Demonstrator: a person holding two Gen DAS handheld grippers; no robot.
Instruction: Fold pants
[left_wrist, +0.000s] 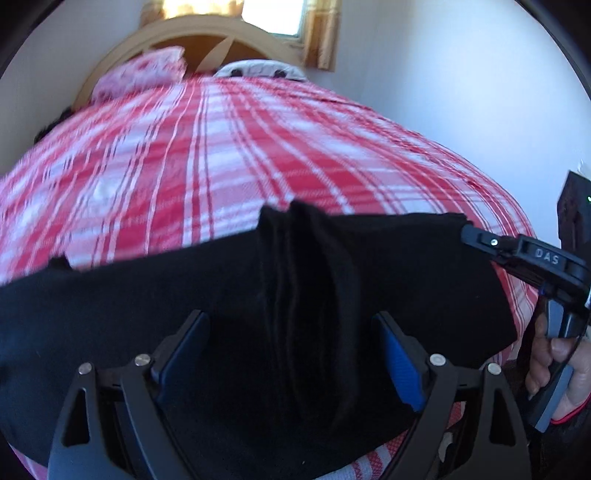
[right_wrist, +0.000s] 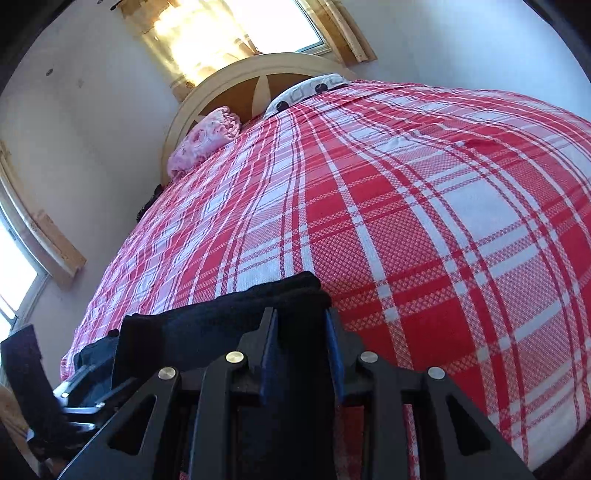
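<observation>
the pants (left_wrist: 280, 295) are black, thick and matte, bunched into upright pleats at the middle and spread sideways across the near edge of a bed (left_wrist: 229, 147) covered in red-and-white plaid. the left gripper (left_wrist: 291, 354) stands spread wide, its blue pads either side of the central pleats, not closed on them. the right gripper (right_wrist: 301, 354) is pinching a folded edge of the pants (right_wrist: 221, 325) between its narrowly set blue pads; in the left wrist view its tip meets the cloth's far right corner. a pink floral pillow (right_wrist: 205, 142) and a white dotted pillow (right_wrist: 310, 90) lie against the wooden headboard (right_wrist: 236, 85). no containers observed.
</observation>
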